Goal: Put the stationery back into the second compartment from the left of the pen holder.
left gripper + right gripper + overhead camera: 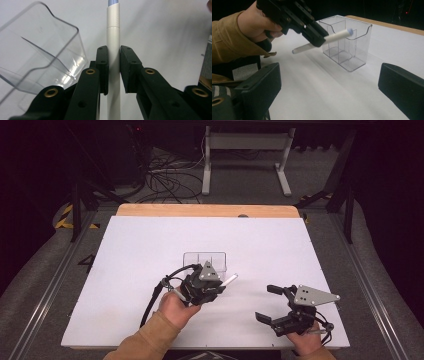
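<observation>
Nearest, the right gripper [270, 304] idled with jaws apart, while the left gripper [216, 287], clamped on the white pen [322, 41], had lifted it but not yet dropped it into the clear organizer [348, 40].

High view overhead, facing forward; gripper views close, sharing clear box [204, 259]

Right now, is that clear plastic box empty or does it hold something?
Empty: the clear box shows bare dividers, and the white pen hangs outside it in the left gripper.
</observation>
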